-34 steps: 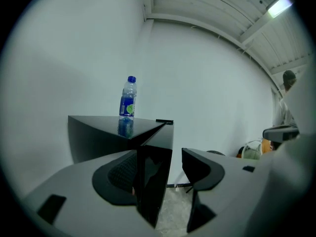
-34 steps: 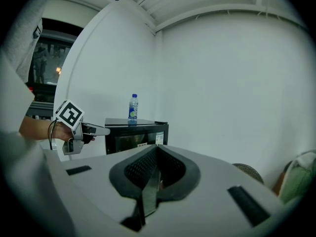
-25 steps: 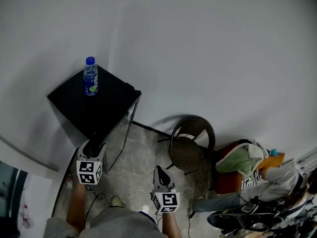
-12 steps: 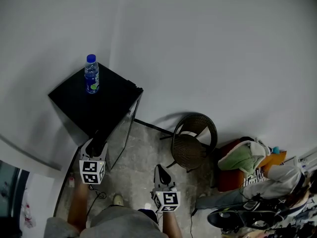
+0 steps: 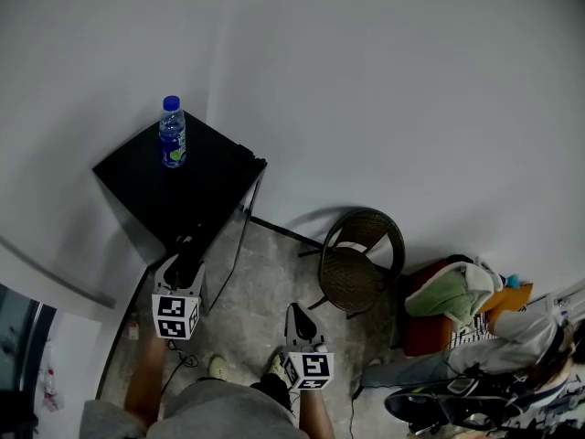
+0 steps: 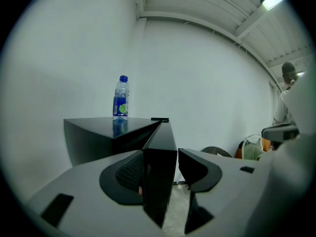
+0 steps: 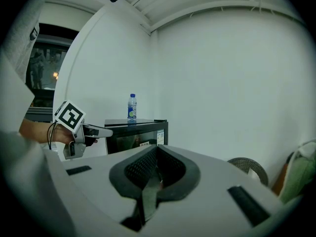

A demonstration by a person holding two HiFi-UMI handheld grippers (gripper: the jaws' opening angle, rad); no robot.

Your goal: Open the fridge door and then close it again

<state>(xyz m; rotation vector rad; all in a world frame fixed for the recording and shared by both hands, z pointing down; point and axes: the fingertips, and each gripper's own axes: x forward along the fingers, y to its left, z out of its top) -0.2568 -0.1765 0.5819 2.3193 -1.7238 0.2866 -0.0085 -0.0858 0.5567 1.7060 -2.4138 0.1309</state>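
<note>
A small black fridge point(image 5: 174, 186) stands against the white wall with a blue-capped water bottle point(image 5: 172, 133) on top. Its door point(image 5: 228, 245) stands slightly ajar. My left gripper point(image 5: 186, 245) is at the door's free edge. In the left gripper view that edge point(image 6: 159, 181) stands between the jaws, which are closing; a thin gap shows at the right pad. My right gripper point(image 5: 297, 314) hangs lower right, away from the fridge, shut and empty point(image 7: 157, 169). The right gripper view shows the left gripper point(image 7: 94, 131) at the fridge point(image 7: 136, 135).
A dark wicker chair point(image 5: 352, 263) stands right of the fridge. Beyond it lies a pile of clothes and bags point(image 5: 452, 295) with a seated person's legs. A cable runs on the stone floor point(image 5: 265, 282) by my feet.
The left gripper has stayed at the door's edge and the right gripper has kept still. The head view has drifted slightly, and a foot has stepped forward.
</note>
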